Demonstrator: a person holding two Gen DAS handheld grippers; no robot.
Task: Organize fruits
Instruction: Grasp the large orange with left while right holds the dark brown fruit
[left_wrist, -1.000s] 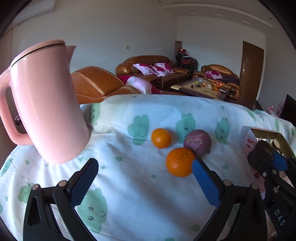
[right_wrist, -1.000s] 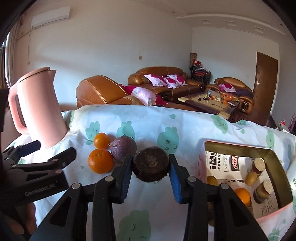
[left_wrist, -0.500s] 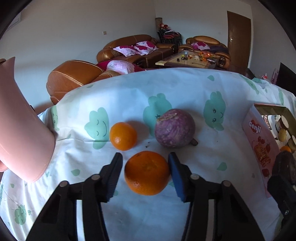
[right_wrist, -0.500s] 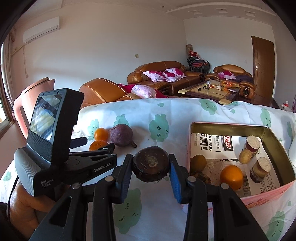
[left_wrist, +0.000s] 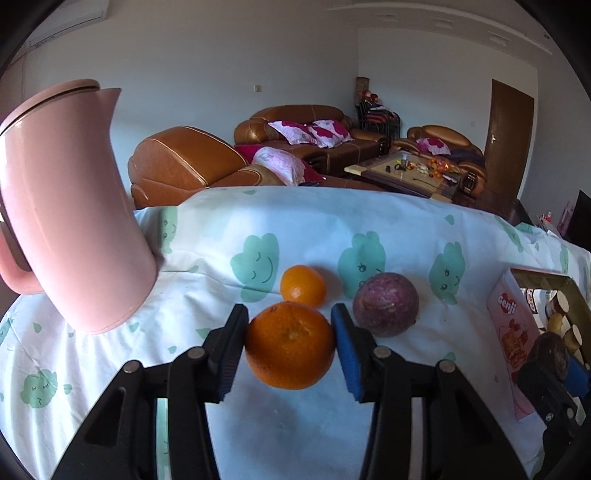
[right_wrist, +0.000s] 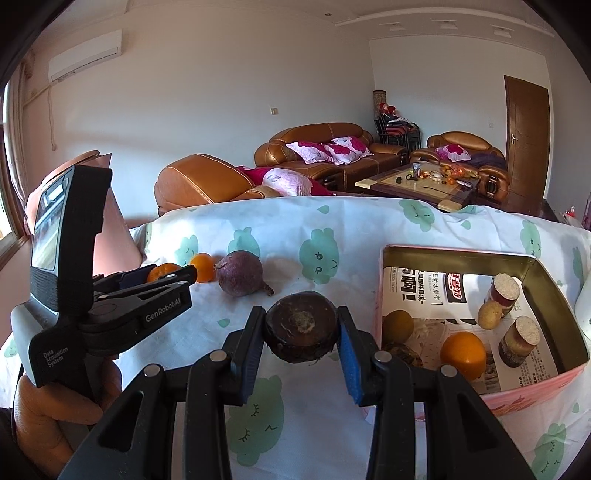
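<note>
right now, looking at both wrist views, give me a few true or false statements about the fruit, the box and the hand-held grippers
1. The left hand-held gripper grips the large orange. True.
2. The right hand-held gripper is empty. False: it holds a dark brown round fruit.
3. The purple fruit lies in the box. False: it sits on the tablecloth.
4. The box already holds an orange fruit. True.
5. The pink kettle stands right of the box. False: it is far left.
</note>
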